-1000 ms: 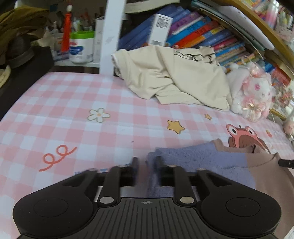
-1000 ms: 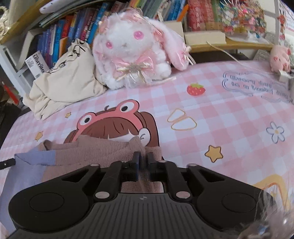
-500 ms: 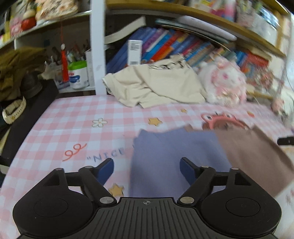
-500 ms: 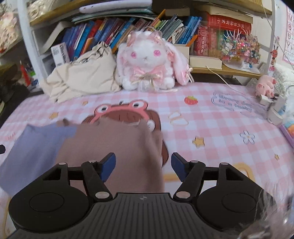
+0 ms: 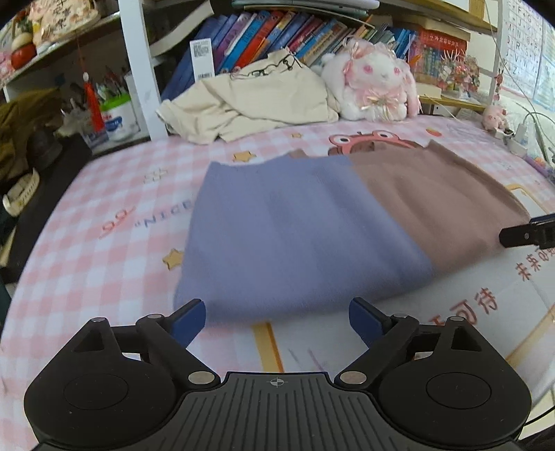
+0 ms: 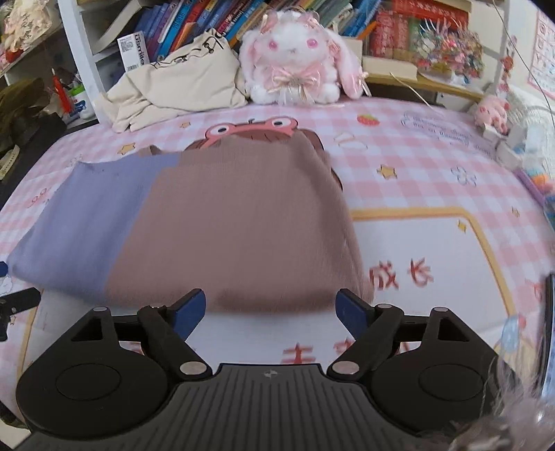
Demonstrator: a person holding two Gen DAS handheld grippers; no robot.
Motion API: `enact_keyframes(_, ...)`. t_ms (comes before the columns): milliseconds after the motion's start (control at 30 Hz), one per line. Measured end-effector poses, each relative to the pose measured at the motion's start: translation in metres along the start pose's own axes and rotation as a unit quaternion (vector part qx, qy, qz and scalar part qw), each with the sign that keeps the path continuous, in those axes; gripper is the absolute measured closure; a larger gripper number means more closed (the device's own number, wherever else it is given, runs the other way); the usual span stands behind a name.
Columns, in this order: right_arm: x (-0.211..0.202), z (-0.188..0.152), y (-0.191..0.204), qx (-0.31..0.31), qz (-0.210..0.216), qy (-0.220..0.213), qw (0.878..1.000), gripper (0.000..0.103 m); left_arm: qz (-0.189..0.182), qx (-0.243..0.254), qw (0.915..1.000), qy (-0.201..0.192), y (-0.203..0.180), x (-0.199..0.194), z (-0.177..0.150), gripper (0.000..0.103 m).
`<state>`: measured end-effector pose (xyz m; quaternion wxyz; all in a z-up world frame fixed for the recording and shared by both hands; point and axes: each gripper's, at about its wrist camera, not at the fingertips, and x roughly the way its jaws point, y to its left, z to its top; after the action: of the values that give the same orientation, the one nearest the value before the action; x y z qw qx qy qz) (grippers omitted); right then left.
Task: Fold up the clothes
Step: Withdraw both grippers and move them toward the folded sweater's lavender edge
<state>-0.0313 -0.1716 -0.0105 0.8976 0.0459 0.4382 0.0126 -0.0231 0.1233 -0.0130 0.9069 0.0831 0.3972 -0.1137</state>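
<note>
Both the left gripper point(image 5: 276, 317) and right gripper point(image 6: 269, 309), jaws just opened wide and empty, sit just short of the near edge of the folded purple-and-brown knit sweater point(image 5: 312, 229); bare pink checked sheet point(image 6: 433, 194) lies right.

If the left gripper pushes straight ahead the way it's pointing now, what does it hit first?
Most likely the near folded edge of the sweater, on its purple half. The left gripper is open with nothing between its jaws, just short of that edge; depth is hard to judge.

- Work surface: pink-and-white checked cover point(image 5: 104, 277) printed with stars, flowers and a frog-hatted cartoon figure.
- Rear: white-framed bookshelf point(image 5: 138, 69) with a row of leaning books point(image 6: 194, 24).
- White plush rabbit point(image 6: 295, 59) seated against the shelf.
- Lighting: even, indoor.
</note>
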Motion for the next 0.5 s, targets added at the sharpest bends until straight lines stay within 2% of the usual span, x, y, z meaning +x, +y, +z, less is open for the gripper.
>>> enact_keyframes(333,-0.012,-0.031,0.02,-0.013,-0.012,0.017,1.0,0.017,-0.012,-0.009,0.9998,0.012,-0.014,-0.005,-0.011,0.011)
enact_keyframes(500,-0.016,-0.036,0.018,-0.016,-0.012,0.019,1.0,0.015,-0.013,-0.004,0.9996,0.024,-0.024,-0.003,-0.013,0.011)
